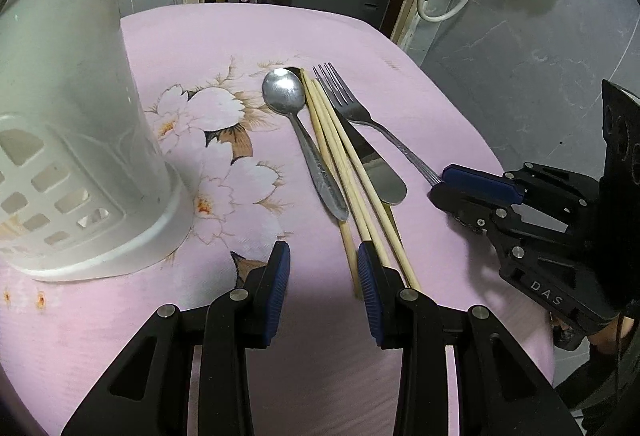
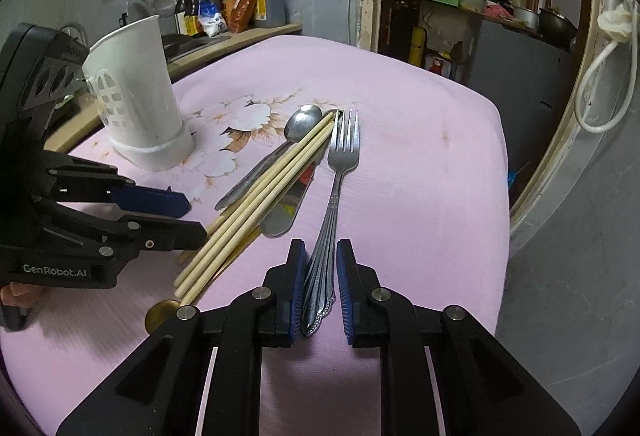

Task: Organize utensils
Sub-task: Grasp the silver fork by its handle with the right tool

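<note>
1. Two grippers work over a pink floral tablecloth [image 2: 420, 164]; the utensils lie in a loose bundle at its centre.
2. Right gripper [image 2: 319, 290]: its blue pads have narrowed round the fork [image 2: 340, 172] handle, one pad touching it, the other just beside it. The fork's tines point to 12 o'clock in the right wrist view.
3. Left gripper [image 1: 323, 278]: fingers partly apart, nothing between them; one pad lies over the ends of the chopsticks [image 1: 340, 156].
4. Spoon [image 1: 298, 124] lies just beside the chopsticks at their 9 o'clock; a knife [image 1: 380, 172] lies under them.
5. White utensil holder [image 1: 76, 124] stands upright, well apart at 9 o'clock in the left wrist view.
</note>
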